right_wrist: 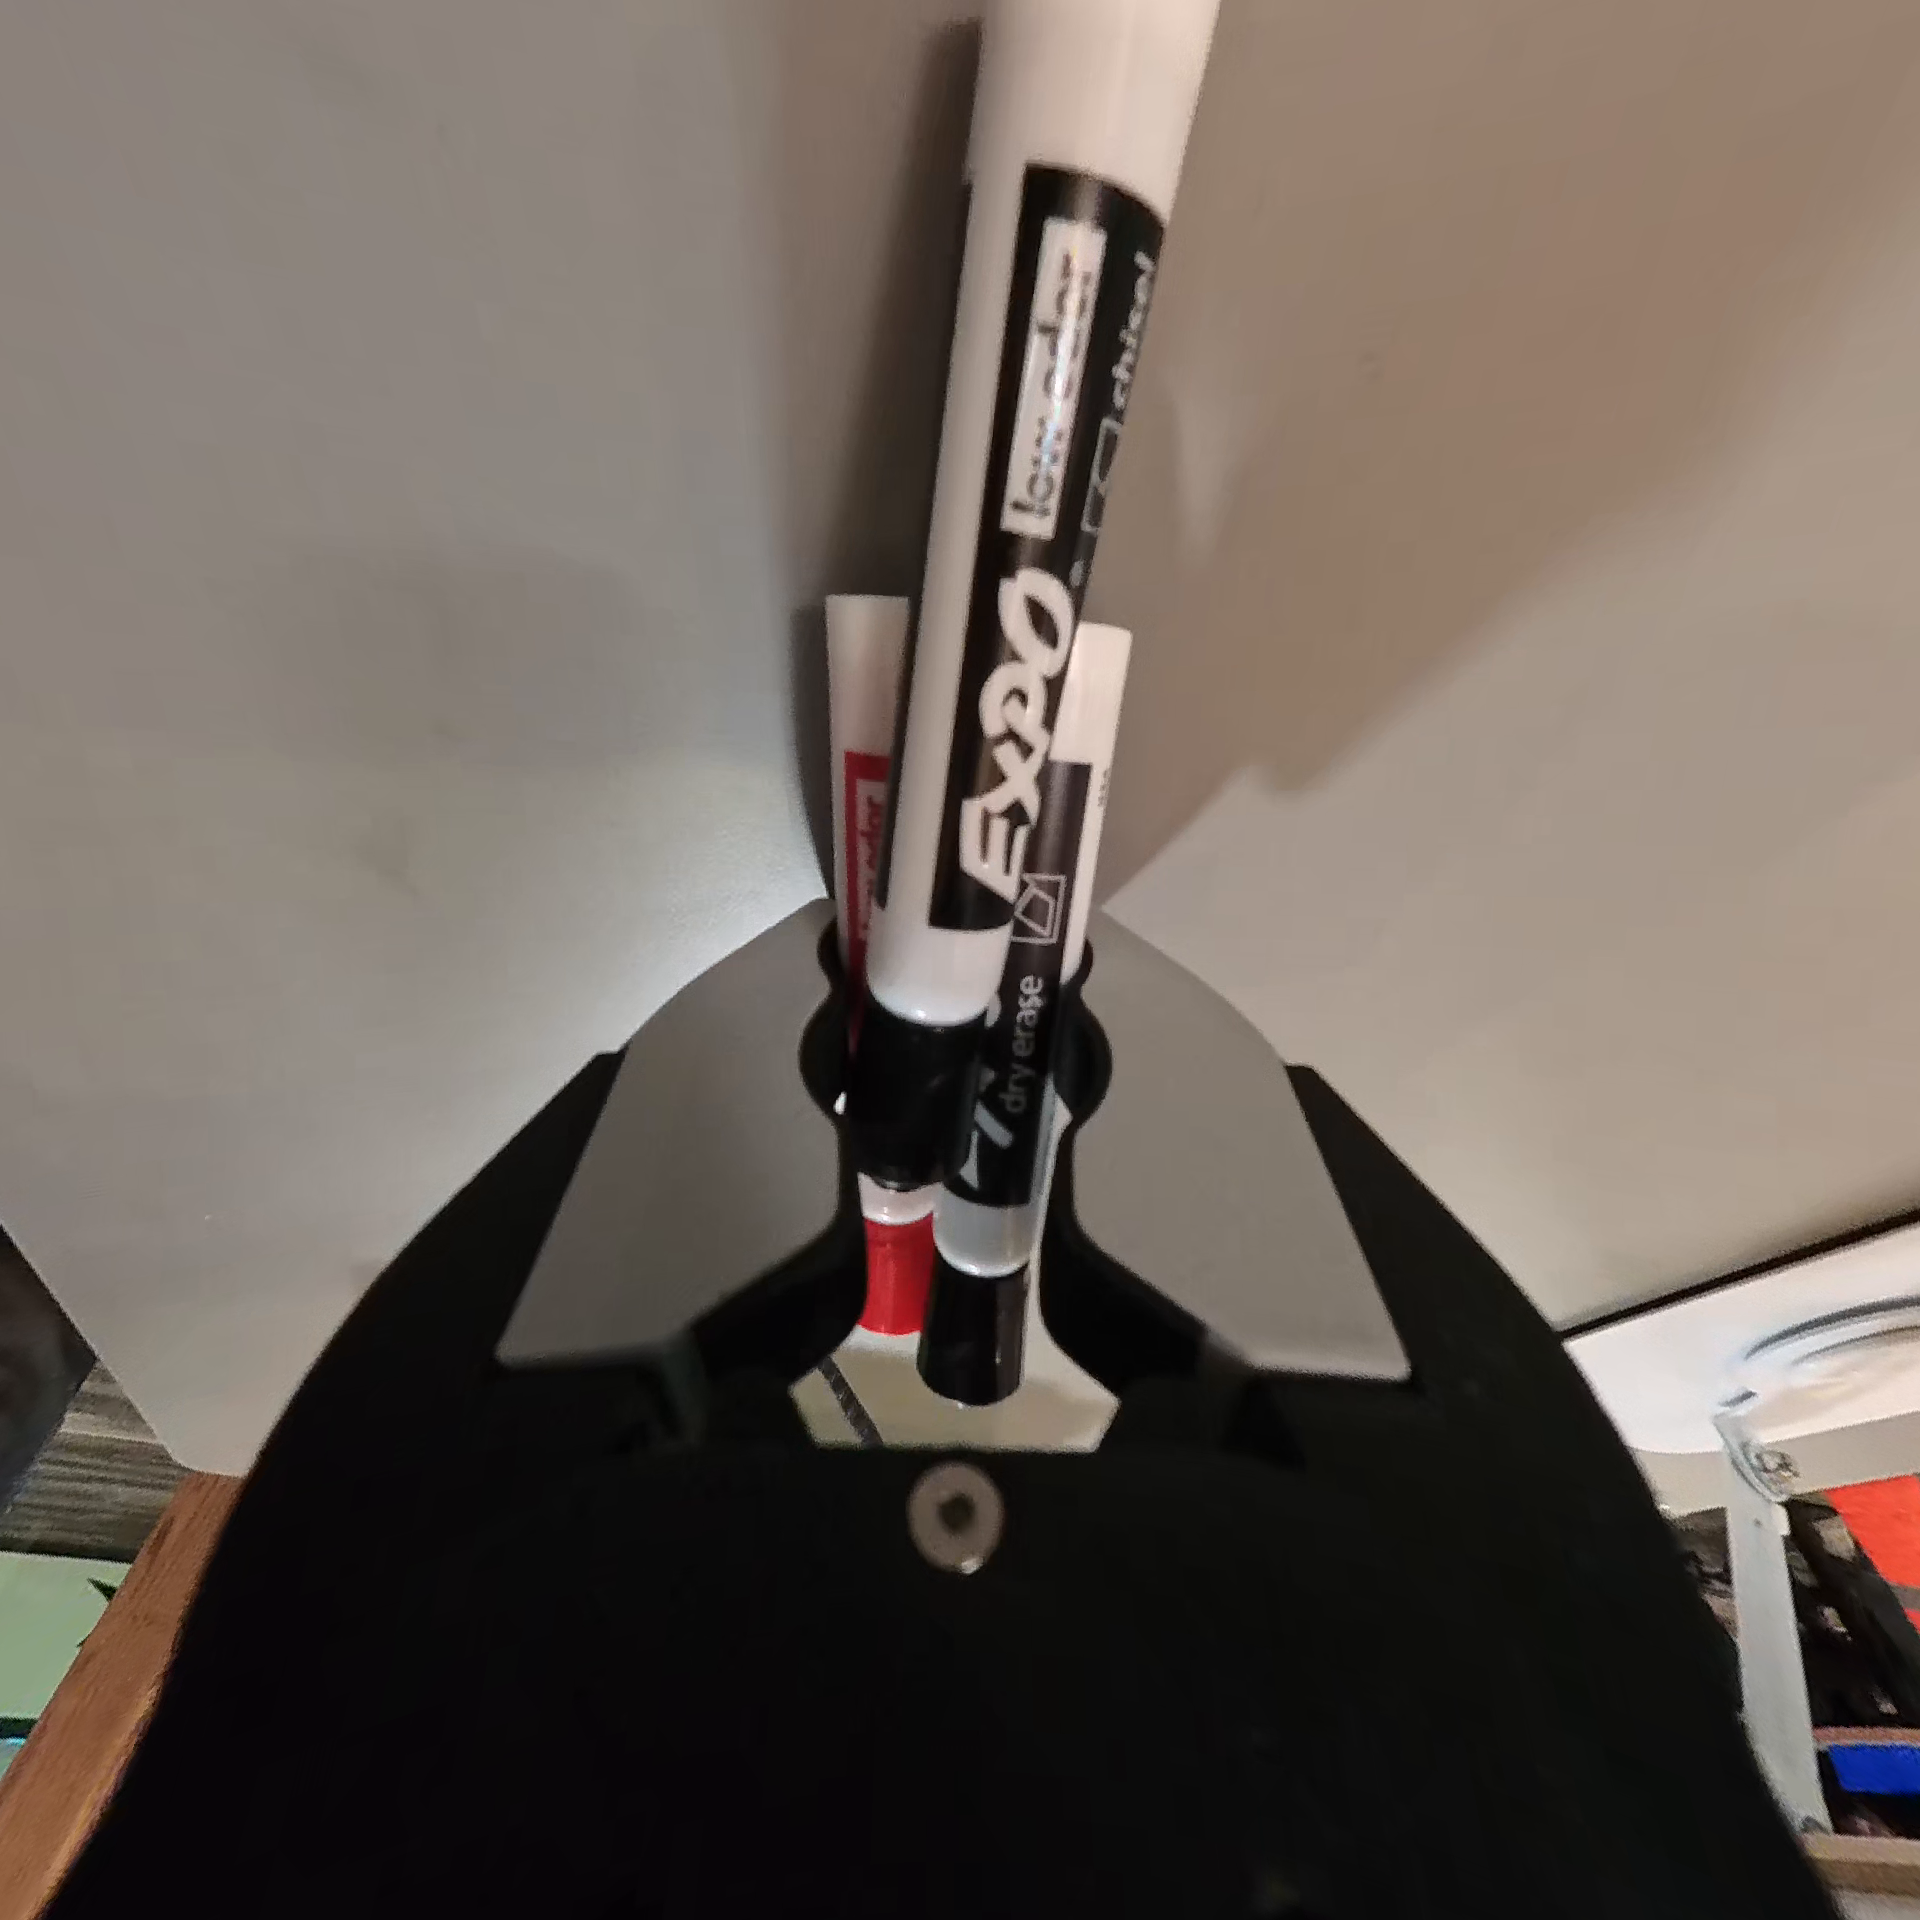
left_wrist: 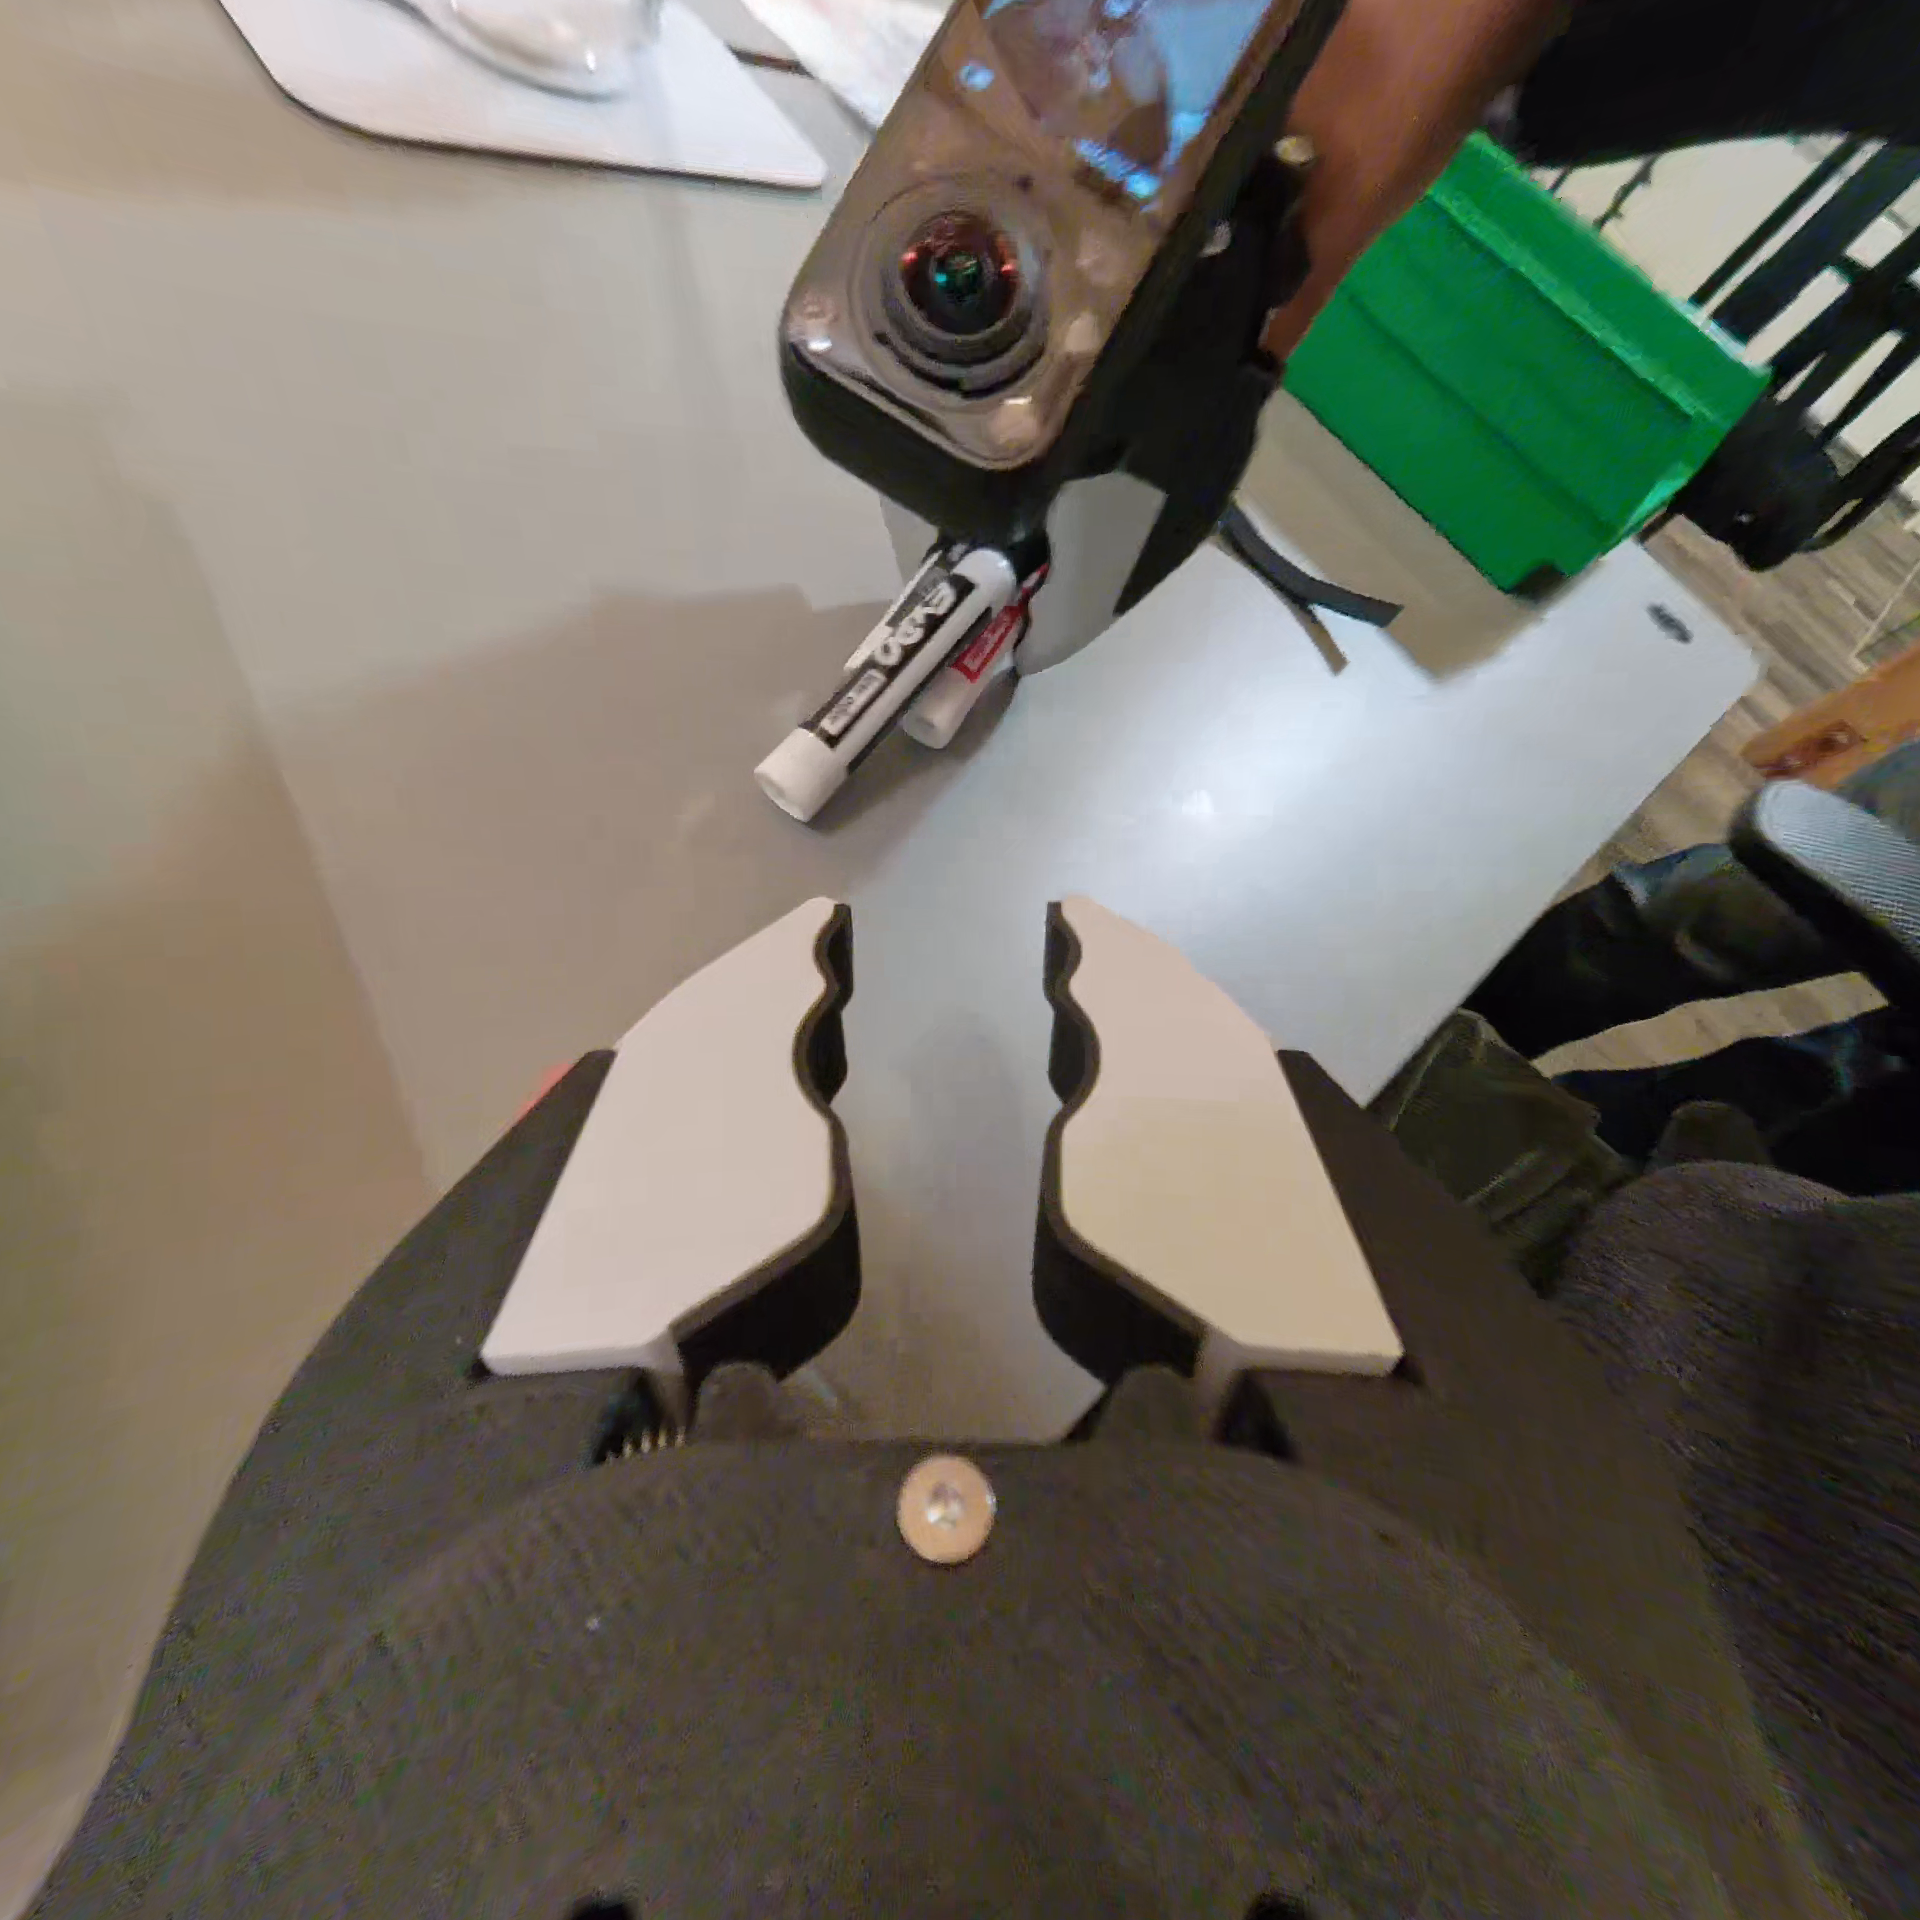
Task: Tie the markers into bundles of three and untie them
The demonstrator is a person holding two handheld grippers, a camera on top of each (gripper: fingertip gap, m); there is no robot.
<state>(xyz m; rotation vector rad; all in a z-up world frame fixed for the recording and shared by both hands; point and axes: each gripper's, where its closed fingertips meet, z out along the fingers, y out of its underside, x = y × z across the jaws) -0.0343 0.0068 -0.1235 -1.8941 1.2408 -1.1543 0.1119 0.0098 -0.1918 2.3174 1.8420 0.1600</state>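
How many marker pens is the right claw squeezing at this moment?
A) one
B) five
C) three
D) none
C: the right wrist view shows the right claw closed around three markers, two with black caps and one with a red cap, while the left claw is open and holds nothing.
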